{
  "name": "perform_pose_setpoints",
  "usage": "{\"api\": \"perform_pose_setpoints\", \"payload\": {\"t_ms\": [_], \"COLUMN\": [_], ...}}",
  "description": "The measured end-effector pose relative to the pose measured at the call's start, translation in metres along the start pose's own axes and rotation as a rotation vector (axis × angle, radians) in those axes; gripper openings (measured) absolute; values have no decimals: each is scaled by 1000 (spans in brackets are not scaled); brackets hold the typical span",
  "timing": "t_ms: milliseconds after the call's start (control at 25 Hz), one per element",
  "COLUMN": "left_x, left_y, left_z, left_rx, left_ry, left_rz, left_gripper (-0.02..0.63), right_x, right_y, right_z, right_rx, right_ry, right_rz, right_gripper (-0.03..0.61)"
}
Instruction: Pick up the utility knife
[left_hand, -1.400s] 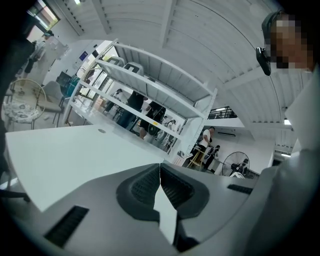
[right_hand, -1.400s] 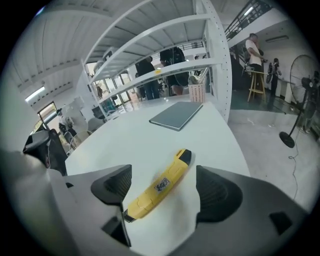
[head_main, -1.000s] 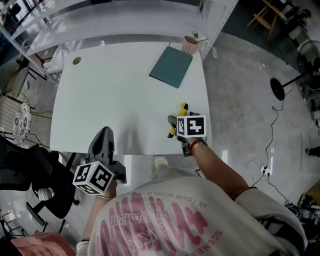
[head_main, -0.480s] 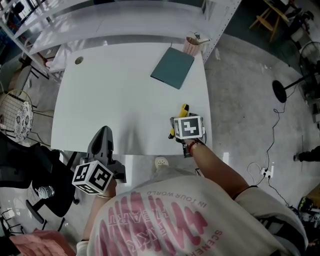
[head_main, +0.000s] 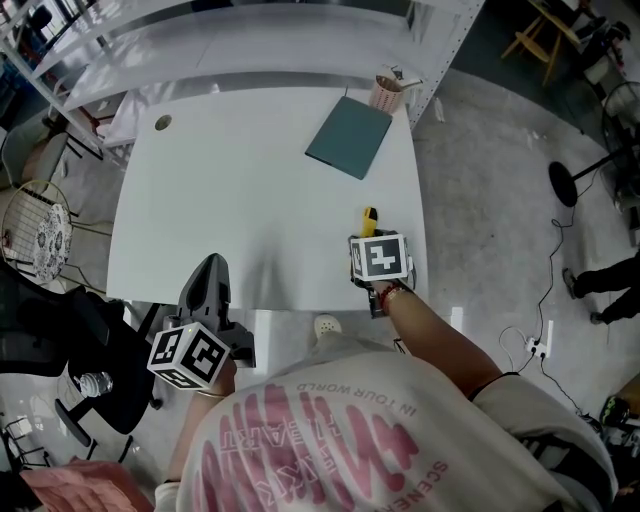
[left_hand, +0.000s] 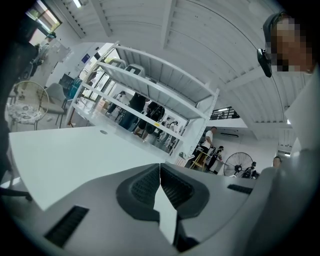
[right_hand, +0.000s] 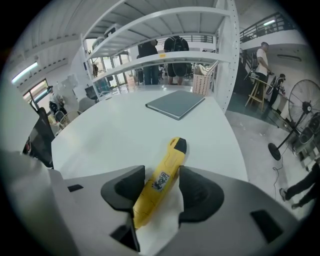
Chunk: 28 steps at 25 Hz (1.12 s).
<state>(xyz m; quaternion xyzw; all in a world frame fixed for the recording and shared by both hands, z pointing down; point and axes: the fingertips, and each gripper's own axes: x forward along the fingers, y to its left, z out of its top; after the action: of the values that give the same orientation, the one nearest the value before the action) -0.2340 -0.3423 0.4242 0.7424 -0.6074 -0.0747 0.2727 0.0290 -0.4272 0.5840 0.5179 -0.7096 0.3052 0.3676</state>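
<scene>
The yellow utility knife (right_hand: 172, 160) with a black tip lies on the white table (head_main: 250, 180) near its right front corner. In the head view only its tip (head_main: 370, 216) shows beyond the marker cube. My right gripper (right_hand: 163, 186) points steeply down over it. Its jaws have just been closing, with the knife slanting between them; the left pad touches the handle's side and the right pad (right_hand: 200, 192) meets its other edge. My left gripper (head_main: 208, 264) hovers off the table's front left edge, shut on nothing, and its pads (left_hand: 172, 187) meet in the left gripper view.
A teal notebook (head_main: 348, 138) lies at the table's far right, with a pink holder (head_main: 387, 92) just behind it. A white shelf unit (head_main: 250, 40) runs along the back. A cable hole (head_main: 163, 122) is at the far left. Chairs (head_main: 40, 235) stand left of the table.
The right gripper's cube has rolled slightly and now covers more of the knife, leaving only its tip in sight. The left gripper has stayed put.
</scene>
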Motion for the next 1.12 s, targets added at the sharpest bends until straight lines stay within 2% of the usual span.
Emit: {"api": "perform_pose_setpoints", "payload": {"t_ms": [160, 480, 920, 1120], "left_x": [-4, -6, -16, -25], "left_y": [2, 3, 2, 4], "left_z": [0, -3, -4, -6], "left_rx": [-3, -18, -17, -25], "left_ry": [3, 12, 7, 0], "left_rz": [3, 6, 15, 34], "left_gripper": [23, 23, 23, 23], "right_x": [-2, -3, -5, -7], "right_y": [-2, -7, -8, -7], "right_z": [-1, -1, -3, -6], "right_rx": [1, 4, -12, -17], "right_ry": [-6, -2, -16, -16], "right_rz": [4, 13, 23, 55], "right_gripper": [195, 152, 143, 138]}}
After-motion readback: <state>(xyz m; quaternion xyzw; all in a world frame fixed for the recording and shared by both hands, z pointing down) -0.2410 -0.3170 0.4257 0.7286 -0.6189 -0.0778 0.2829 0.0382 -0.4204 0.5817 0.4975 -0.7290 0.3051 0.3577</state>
